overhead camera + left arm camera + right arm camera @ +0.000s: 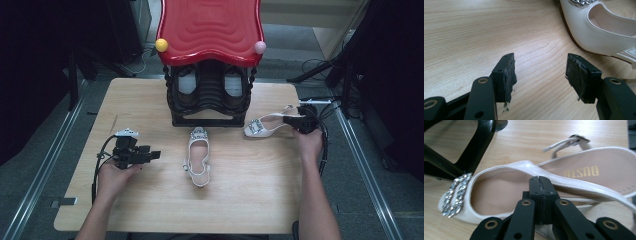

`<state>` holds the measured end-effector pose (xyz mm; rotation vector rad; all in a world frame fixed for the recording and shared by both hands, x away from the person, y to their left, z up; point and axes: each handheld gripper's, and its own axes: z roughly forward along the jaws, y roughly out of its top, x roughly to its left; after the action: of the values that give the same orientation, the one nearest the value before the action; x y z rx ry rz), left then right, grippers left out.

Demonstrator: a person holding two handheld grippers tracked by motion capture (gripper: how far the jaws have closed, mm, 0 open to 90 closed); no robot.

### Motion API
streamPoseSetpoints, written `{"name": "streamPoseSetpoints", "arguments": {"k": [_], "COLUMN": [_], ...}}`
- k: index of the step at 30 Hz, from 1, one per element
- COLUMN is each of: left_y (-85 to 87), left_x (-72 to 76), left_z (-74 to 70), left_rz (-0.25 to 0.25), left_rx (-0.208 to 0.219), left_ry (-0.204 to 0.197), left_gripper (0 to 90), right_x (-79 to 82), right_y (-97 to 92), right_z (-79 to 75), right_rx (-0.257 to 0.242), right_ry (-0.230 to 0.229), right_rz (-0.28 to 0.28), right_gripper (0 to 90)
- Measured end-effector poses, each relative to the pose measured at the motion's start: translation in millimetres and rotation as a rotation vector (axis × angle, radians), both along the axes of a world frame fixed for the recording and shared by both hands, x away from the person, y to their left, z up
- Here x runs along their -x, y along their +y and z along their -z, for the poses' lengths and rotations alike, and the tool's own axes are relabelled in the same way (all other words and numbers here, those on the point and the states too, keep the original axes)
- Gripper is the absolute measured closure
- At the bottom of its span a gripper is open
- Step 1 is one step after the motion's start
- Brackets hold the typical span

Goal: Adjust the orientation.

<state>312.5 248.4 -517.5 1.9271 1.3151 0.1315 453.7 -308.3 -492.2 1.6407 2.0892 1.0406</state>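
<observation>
Two white shoes on the bench, one at each hand-held gripper.

From the left, I see my left hand-held gripper (156, 155) resting low on the bench (150, 100), jaws spread with nothing between them; its own view shows bare wood in the gap and the side of the middle shoe (599, 32) just beyond the right pad. That middle shoe (199, 156) lies flat near the bench centre, toe with its jewelled buckle toward the black rack (210, 100) under the red wavy top (210, 27). Further right, the second shoe (265, 125) lies beside the rack's foot, toe toward centre. My right hand-held gripper (295, 121) sits at its heel end, jaws pressed together at the shoe's near side edge (544, 202); I cannot tell whether the edge is pinched between the pads.
</observation>
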Motion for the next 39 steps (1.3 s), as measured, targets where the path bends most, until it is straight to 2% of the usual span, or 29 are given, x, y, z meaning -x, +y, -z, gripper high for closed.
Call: {"name": "streamPoseSetpoints", "arguments": {"k": [3,6,9,14,19,21,25,27,28,32,36,39], "left_y": [-0.7,-0.4,-0.6,-0.1,0.8,0.1,-2.5,-4.7,-5.5,-9.2,-10.4,-10.0], "left_x": [-0.2,-0.4,-0.7,-1.9,-3.9,-6.4,-8.8,-10.7,-11.2,-13.9,-14.6,-14.7], "left_z": [0.1,-0.7,-1.4,-1.7,-1.8,-3.3,-4.6,-4.1,-4.1,-4.3,-3.4,-3.1], "left_rz": [0.003,0.005,0.0,-0.005,-0.013,-0.004,0.007,0.012,0.015,0.03,0.03,0.027], "left_rx": [0.0,-0.001,0.005,0.017,0.05,0.041,0.042,0.04,0.041,0.032,0.041,0.037], "left_ry": [0.0,-0.003,-0.01,-0.019,-0.029,-0.014,-0.024,-0.024,-0.022,-0.02,-0.024,-0.021], "left_gripper": [40.8,40.8,40.8,41.0,41.2,41.4,41.4,41.5,41.5,41.5,41.5,41.5], "right_x": [1.3,3.0,5.2,11.9,18.6,21.2,25.2,27.1,27.8,30.9,32.1,32.3], "right_y": [0.8,1.1,1.9,4.3,4.8,5.2,4.5,4.0,5.3,10.9,10.7,6.5], "right_z": [2.5,4.5,5.8,5.4,6.3,6.7,7.4,8.3,8.3,6.9,4.6,-0.2], "right_rx": [-0.004,-0.009,-0.028,-0.02,-0.014,-0.013,-0.042,-0.106,-0.112,-0.07,-0.065,-0.057], "right_ry": [0.023,0.026,0.042,0.046,0.055,0.056,0.061,0.063,0.067,0.058,0.044,0.015], "right_rz": [-0.012,-0.021,-0.031,-0.043,-0.048,-0.049,-0.057,-0.078,-0.076,-0.084,-0.081,-0.072], "right_gripper": [90.0,90.0,90.0,90.0,90.0,90.0,90.0,90.0,89.6,89.7,89.7,89.7]}}
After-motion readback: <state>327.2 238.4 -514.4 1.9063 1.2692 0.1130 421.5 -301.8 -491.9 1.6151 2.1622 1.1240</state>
